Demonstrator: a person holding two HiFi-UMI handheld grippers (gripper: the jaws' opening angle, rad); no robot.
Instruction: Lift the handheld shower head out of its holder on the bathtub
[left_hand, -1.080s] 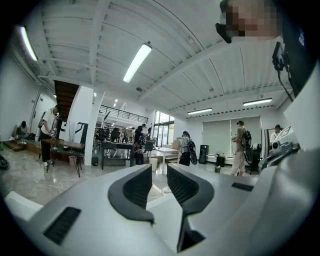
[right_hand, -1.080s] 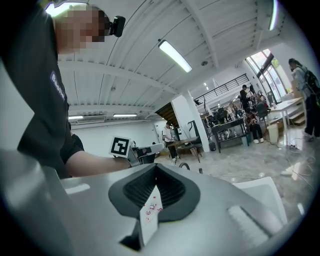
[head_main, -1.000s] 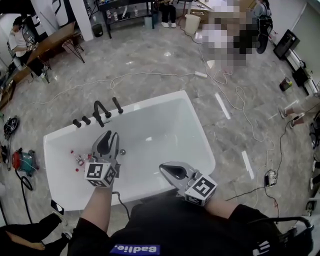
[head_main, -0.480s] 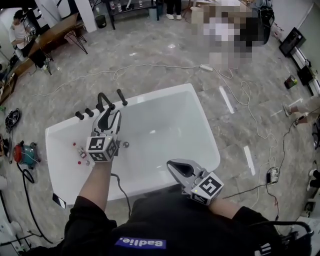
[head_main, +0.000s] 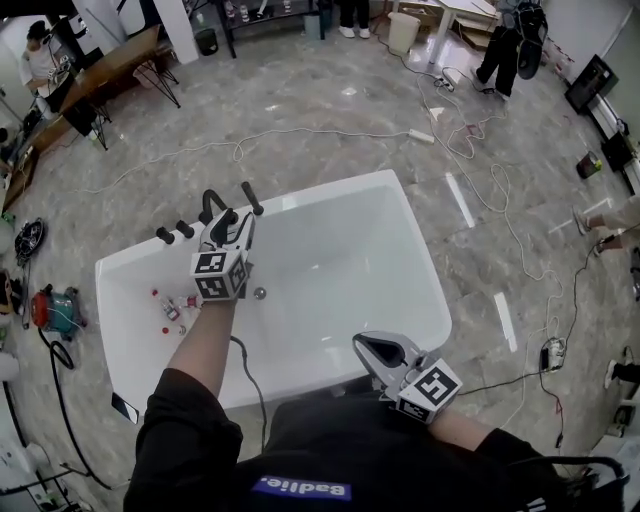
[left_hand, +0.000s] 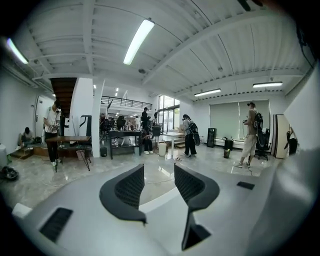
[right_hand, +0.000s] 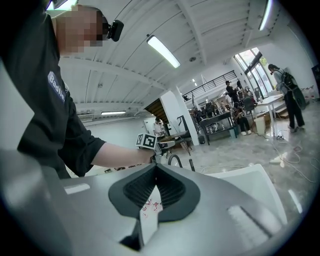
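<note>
The grey right tool (head_main: 366, 346), nearest the person, hangs above the near rim of the white bathtub (head_main: 330, 191). Its jaws are pressed together with nothing between them, so it appears to take no part for now.

Further out, the grey left tool (head_main: 233, 228) reaches across the tub's left end toward the far rim. Its jaws have just been opening and stand wide apart. Between them its own view shows only pale tub edge and the floor beyond, so it holds nothing.

Just past its tips and a little to their right, the black stick-shaped handheld shower head (head_main: 250, 197) sits slanted in its holder on the far rim. A black arched spout (head_main: 211, 203) stands beside it, directly ahead of the tool, and two black knobs (head_main: 173, 232) lie off to the tool's left.

The step in hand looks like the approach, before any grasp. Next, the left tool probably needs to shift rightward past the spout, bring its open jaws round the shower head's stem, close on it, and then draw it up along the holder's slant.
</note>
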